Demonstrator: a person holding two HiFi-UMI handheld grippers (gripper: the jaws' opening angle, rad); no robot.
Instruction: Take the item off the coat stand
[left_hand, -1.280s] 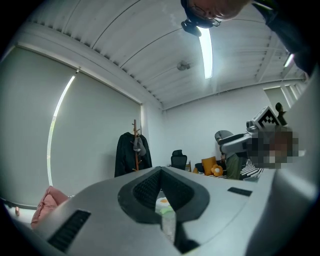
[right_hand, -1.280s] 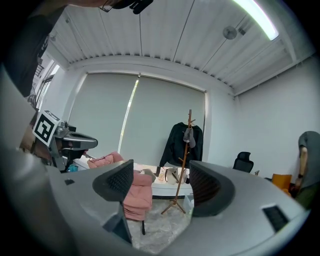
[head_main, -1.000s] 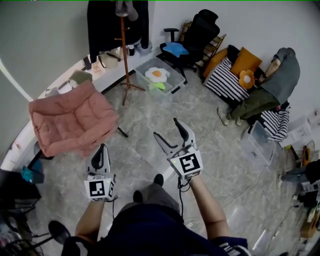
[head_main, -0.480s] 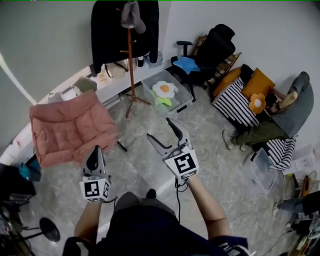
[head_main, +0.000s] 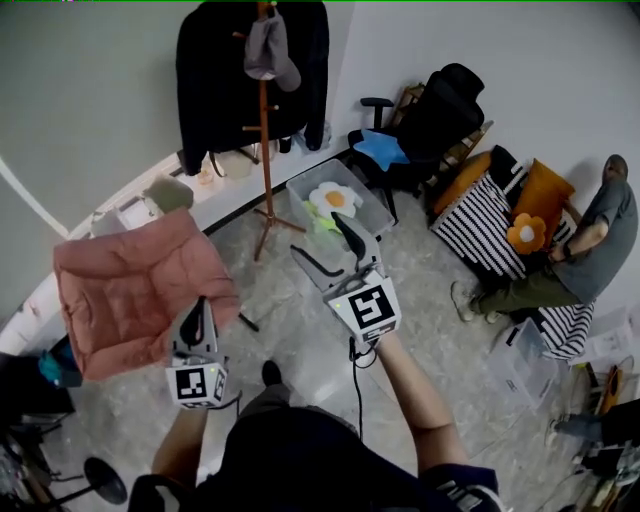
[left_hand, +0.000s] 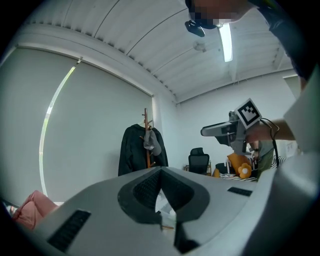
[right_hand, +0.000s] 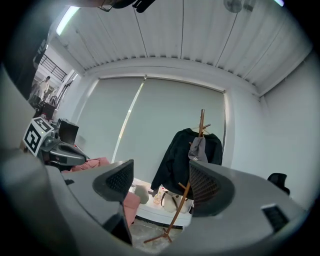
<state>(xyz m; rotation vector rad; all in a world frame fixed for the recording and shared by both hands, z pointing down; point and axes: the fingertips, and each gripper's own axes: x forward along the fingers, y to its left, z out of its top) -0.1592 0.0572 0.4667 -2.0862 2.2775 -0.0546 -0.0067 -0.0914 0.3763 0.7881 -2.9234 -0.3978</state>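
Coat stand (head_main: 263, 150): top cut off by the head view's upper edge. Upper pole partly covered by black coat (head_main: 215, 80) and grey cap (head_main: 268, 50). In the left gripper view, its base is hidden behind the left hand-held gripper (left_hand: 161, 172). Small items (head_main: 214, 165) beneath the coat: too small to identify.

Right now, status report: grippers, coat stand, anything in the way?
Left gripper shut, empty; right gripper open, empty, aimed at stand. Cap and black coat hang on the stand, untouched. Bin beside stand's base; pink chair off left.
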